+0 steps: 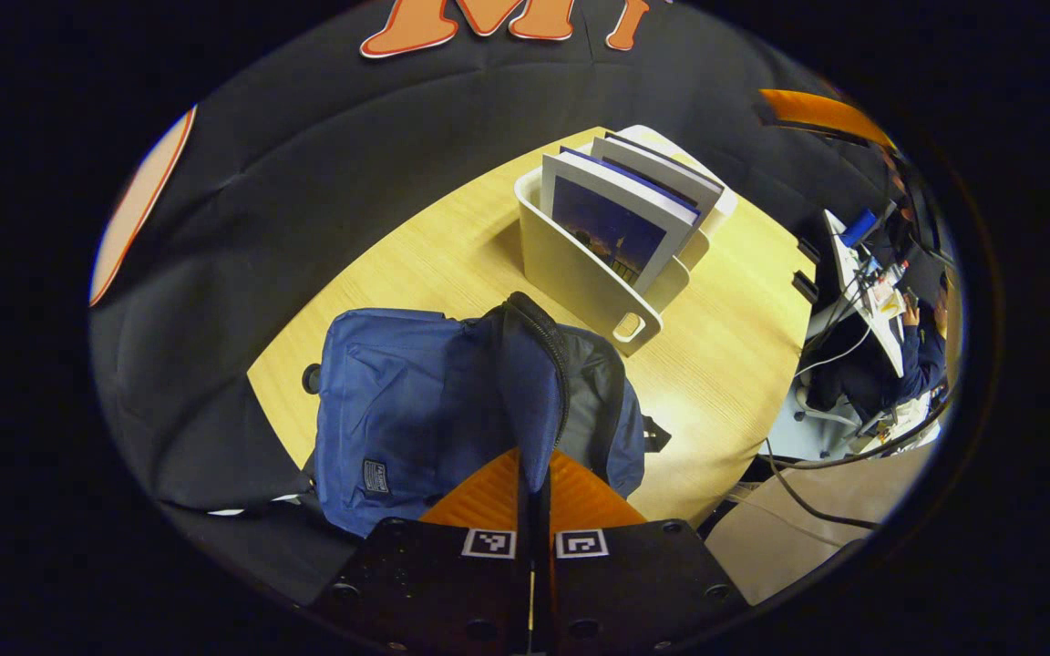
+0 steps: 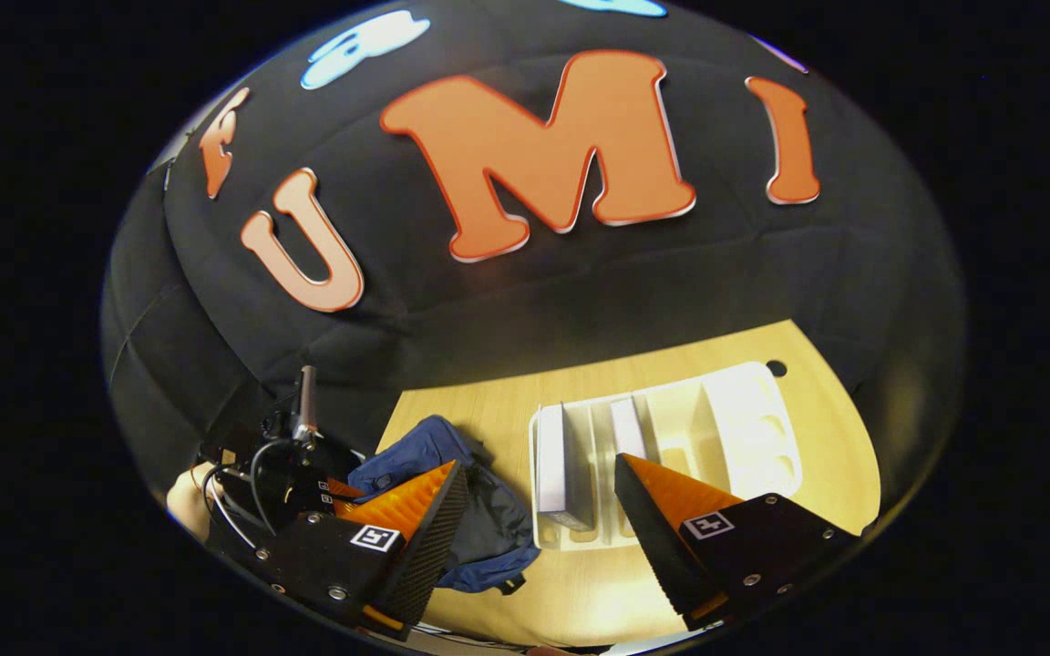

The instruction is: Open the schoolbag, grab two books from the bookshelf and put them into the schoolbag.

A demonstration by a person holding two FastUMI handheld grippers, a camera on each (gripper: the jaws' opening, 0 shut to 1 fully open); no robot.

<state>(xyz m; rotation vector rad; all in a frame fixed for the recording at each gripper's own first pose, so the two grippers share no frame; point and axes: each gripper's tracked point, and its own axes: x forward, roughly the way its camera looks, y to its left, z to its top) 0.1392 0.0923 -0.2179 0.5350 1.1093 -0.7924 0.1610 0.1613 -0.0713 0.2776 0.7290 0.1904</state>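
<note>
1. In the left gripper view, the blue schoolbag [image 1: 416,410] lay on the wooden table [image 1: 735,364], and the white bookshelf [image 1: 602,273] stood just behind the schoolbag, close to it.
2. The left gripper [image 1: 534,487] was closed on a fold of the schoolbag's blue fabric; both fingers pressed on this flap from the two sides, near the zipper [image 1: 548,351] at the top of the schoolbag.
3. The zipper ran as a dark curved line over the raised part of the schoolbag, and dark lining was visible beside it.
4. In the bookshelf, a book with a dark blue cover [image 1: 612,228] stood upright in the compartment nearest to the schoolbag, and a second book [image 1: 662,173] stood just behind it.
5. In the right gripper view, the right gripper [image 2: 539,506] was wide open and held nothing; it hung above the table, over the near end of the bookshelf [image 2: 744,428].
6. In this view the first book [image 2: 561,469] stood in the compartment closest to the schoolbag [image 2: 438,451], and the other book [image 2: 625,428] stood one compartment farther.
7. Beside the schoolbag, on the side away from the bookshelf, the other gripper [image 2: 293,478] with its cables was visible, held by a hand [image 2: 180,506].
</note>
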